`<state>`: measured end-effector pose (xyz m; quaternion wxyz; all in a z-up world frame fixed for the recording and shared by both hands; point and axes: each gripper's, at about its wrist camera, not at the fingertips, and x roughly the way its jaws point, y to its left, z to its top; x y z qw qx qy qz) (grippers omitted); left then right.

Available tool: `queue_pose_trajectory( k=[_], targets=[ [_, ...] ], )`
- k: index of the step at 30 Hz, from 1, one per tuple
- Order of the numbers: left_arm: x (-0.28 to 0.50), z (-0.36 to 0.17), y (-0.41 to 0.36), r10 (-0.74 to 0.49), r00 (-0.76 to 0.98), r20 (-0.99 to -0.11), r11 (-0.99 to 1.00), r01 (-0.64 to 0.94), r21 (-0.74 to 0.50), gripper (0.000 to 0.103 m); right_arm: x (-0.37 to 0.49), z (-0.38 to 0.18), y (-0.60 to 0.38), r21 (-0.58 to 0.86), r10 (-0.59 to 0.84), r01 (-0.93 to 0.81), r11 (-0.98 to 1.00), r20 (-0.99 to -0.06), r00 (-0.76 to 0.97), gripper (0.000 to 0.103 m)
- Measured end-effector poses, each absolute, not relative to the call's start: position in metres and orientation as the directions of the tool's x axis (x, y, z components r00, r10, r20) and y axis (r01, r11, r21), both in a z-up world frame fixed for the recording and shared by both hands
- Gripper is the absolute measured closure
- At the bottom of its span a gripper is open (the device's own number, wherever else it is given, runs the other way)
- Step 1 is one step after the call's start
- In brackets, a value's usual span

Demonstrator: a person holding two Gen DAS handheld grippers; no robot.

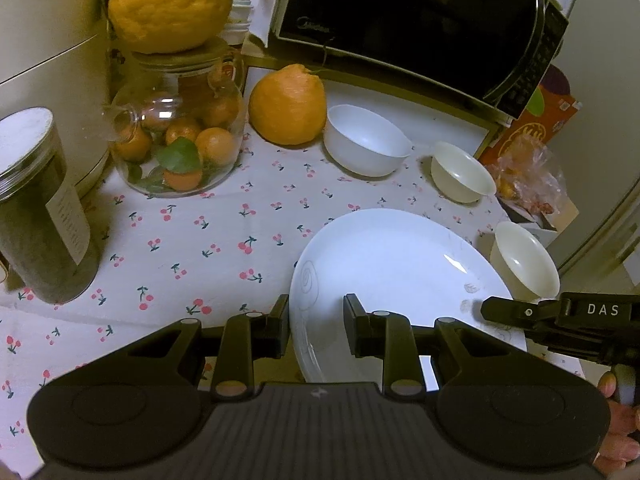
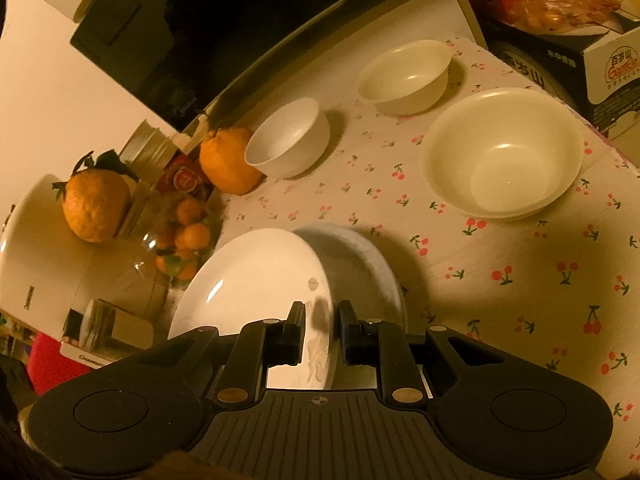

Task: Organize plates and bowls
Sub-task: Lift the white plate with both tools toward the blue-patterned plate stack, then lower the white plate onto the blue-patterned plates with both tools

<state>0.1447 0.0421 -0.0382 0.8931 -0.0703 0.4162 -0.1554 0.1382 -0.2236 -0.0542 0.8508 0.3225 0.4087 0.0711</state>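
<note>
The large round white ceramic plate [image 1: 400, 264] lay at the near right part of the table with the cherry-print cloth [image 1: 192, 240], and both grippers held it; the left gripper [image 1: 316, 322] had its narrow jaws over the plate's near left rim, one finger outside the edge and one over the plate's inside; the right gripper [image 2: 320, 330] was closed narrowly on the opposite rim, and in the right wrist view the plate stood tilted, with its shadow on the cloth under it; whether the plate still touched the cloth I could not tell. Far from the plate stood a white deep bowl [image 1: 366, 140], touching a big orange citrus fruit [image 1: 288, 104] on its left; right of it was a small cream bowl [image 1: 460, 172], and nearer, at the right edge, another cream bowl [image 1: 524, 258]; a glass jar of small oranges [image 1: 180, 136] stood at the far left, and a black microwave oven [image 1: 420, 20] behind the bowls.
</note>
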Motion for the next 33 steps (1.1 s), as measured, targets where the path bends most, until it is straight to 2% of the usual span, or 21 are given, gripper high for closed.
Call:
queue_pose_trajectory(
  k=[16, 20, 33],
  targets=[
    [0.140, -0.047, 0.020, -0.289, 0.627, -0.723, 0.951, 0.275, -0.142, 0.078, 0.142, -0.061, -0.230, 0.573, 0.341, 0.172, 0.801, -0.674, 0.655, 0.085],
    [0.137, -0.049, 0.012, -0.259, 0.645, -0.719, 0.953, 0.291, -0.082, 0.078, 0.141, -0.060, -0.229, 0.561, 0.331, 0.171, 0.810, -0.678, 0.657, 0.085],
    [0.125, -0.054, 0.002, -0.220, 0.698, -0.682, 0.948, 0.318, 0.019, 0.073, 0.139, -0.053, -0.213, 0.442, 0.249, 0.126, 0.888, -0.694, 0.676, 0.085]
  ],
)
